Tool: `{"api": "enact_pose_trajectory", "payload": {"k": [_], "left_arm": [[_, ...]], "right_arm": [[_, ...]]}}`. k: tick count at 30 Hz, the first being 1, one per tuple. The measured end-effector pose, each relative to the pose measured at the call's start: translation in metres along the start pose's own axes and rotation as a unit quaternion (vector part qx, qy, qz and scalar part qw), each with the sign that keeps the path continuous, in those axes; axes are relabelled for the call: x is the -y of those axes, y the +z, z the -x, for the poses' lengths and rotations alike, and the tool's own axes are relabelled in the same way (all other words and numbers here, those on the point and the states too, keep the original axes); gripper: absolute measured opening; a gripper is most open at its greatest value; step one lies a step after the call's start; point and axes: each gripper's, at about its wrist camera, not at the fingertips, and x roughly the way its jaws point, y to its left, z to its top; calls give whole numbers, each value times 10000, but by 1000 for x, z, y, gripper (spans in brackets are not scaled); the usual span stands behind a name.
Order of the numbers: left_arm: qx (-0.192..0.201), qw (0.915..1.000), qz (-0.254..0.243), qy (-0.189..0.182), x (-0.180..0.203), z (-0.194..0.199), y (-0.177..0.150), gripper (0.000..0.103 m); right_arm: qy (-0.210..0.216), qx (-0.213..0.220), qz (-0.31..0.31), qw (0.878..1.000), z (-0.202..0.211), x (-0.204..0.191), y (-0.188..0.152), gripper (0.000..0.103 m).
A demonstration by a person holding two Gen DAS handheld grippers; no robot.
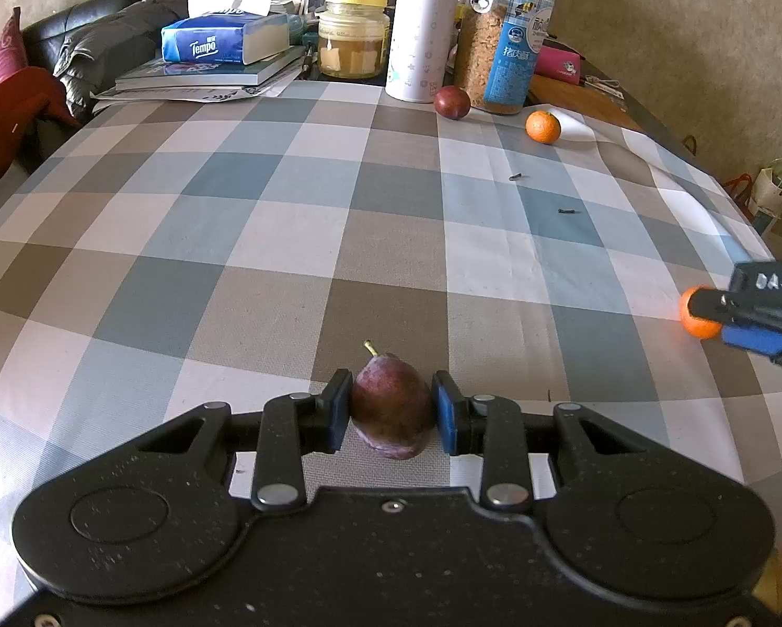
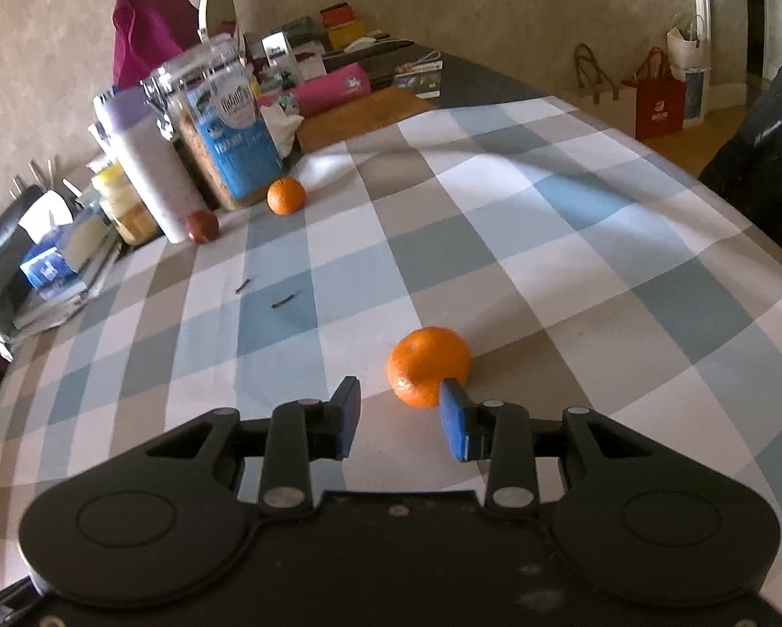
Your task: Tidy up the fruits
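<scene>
From the left wrist, the left gripper [image 1: 392,413] is clamped on a plum [image 1: 391,410] over the checked tablecloth [image 1: 265,240]; another plum [image 1: 451,102] and a mandarin [image 1: 543,127] lie by the jar [image 1: 506,36]. From the right wrist, the right gripper [image 2: 400,415] stands open, a second mandarin [image 2: 426,366] just ahead, touching its right pad, unheld.
</scene>
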Motion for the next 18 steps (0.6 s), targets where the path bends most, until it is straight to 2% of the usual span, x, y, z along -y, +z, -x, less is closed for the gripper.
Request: {"api": "enact_pose_trajectory", "payload": {"k": [7, 13, 18], "left_arm": [[3, 10000, -33, 25, 0, 0, 0, 42], [3, 10000, -39, 32, 1, 0, 0, 42], [6, 10000, -52, 44, 2, 0, 0, 42]], "right_arm": [[-427, 337, 382, 9978, -8, -13, 9, 37], [-657, 344, 357, 9966, -16, -7, 19, 37], [-674, 269, 259, 9970, -23, 1, 24, 39]]}}
